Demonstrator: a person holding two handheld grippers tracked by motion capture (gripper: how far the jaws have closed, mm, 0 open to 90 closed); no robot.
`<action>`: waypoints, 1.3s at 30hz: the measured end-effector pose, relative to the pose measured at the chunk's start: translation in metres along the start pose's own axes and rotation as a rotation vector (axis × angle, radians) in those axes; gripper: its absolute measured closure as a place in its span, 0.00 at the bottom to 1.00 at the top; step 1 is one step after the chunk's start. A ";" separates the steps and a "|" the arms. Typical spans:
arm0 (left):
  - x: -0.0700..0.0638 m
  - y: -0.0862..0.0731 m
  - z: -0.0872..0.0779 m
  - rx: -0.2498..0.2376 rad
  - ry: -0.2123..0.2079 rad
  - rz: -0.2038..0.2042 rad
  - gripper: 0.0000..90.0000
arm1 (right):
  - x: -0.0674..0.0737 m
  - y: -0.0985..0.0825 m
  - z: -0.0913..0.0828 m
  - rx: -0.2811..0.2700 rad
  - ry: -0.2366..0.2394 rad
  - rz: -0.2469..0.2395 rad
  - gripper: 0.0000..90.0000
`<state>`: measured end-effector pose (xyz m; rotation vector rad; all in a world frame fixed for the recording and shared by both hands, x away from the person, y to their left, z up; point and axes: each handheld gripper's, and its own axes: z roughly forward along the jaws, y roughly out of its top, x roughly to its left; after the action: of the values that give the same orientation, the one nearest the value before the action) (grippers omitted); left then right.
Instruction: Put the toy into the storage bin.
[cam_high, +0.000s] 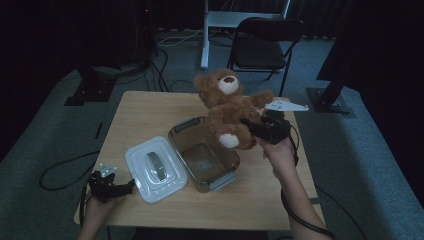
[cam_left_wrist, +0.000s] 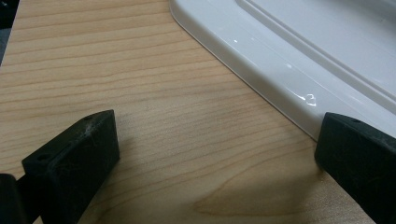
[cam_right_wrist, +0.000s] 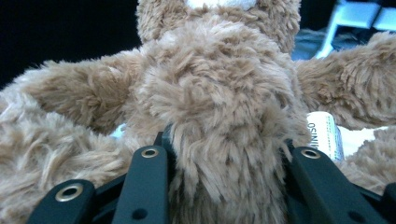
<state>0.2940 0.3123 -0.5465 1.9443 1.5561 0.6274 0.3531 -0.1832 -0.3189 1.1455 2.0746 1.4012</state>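
The right gripper (cam_high: 252, 125) pinches a brown teddy bear (cam_high: 230, 107) by its body, jaws pressed into the fur, holding it in the air just above the far rim of the clear storage box (cam_high: 202, 152). The white lid (cam_high: 156, 169) lies flat just left of the box. The left gripper (cam_high: 127, 187) rests at the lid's near edge, jaws spread and holding nothing. The step in hand looks like packing the bear; next it must come down into the box, limbs tucked inside the rim.
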 end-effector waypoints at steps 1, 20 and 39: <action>0.000 0.000 0.000 0.001 0.000 0.001 0.00 | 0.006 0.002 0.000 -0.003 0.012 -0.009 0.70; 0.000 0.000 0.000 0.000 0.001 0.002 0.00 | 0.056 -0.033 0.053 0.111 0.149 -0.048 0.70; 0.000 0.000 0.000 -0.003 0.002 0.002 0.00 | 0.047 -0.087 0.070 0.254 0.140 -0.083 0.68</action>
<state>0.2940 0.3124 -0.5467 1.9441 1.5540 0.6322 0.3385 -0.1196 -0.4213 1.0673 2.4259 1.2372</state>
